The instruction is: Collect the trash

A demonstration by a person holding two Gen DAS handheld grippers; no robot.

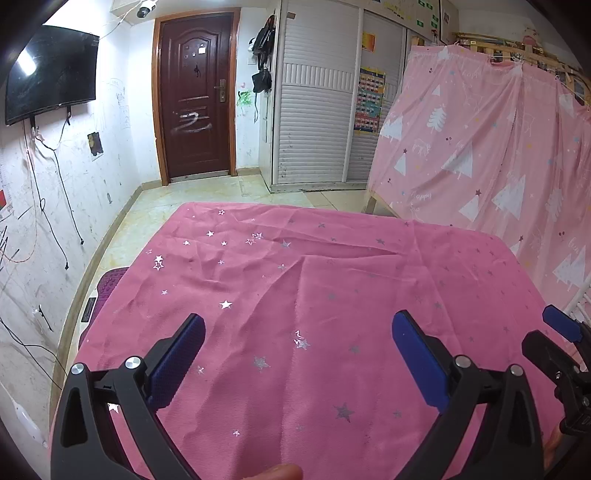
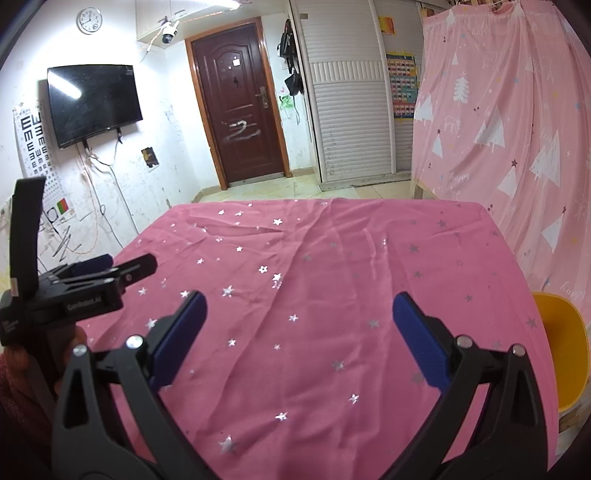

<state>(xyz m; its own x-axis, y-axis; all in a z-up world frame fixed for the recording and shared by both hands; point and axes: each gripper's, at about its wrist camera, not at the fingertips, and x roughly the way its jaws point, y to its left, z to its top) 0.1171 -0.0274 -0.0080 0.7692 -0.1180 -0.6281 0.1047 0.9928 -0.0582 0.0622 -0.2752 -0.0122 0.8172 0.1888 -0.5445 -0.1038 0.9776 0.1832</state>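
No trash to be made out on the pink star-print tablecloth (image 1: 295, 280). Left gripper (image 1: 298, 332) held spread wide above the near edge, gripping nothing; right gripper (image 2: 299, 317) likewise agape and unloaded. "GenRobot.AI" legible on the left unit (seen from the right wrist). Far left: eye chart (image 2: 33, 144), wall television (image 2: 94, 103), clock (image 2: 89, 20). Far centre: brown door (image 2: 238, 107). Right: pink tree-print curtain (image 2: 498, 122), yellow chair (image 2: 561, 347).

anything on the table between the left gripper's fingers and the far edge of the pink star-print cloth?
Nothing: in the left wrist view only wrinkled pink star-print tablecloth stretches ahead of the open left gripper. No trash shows there.
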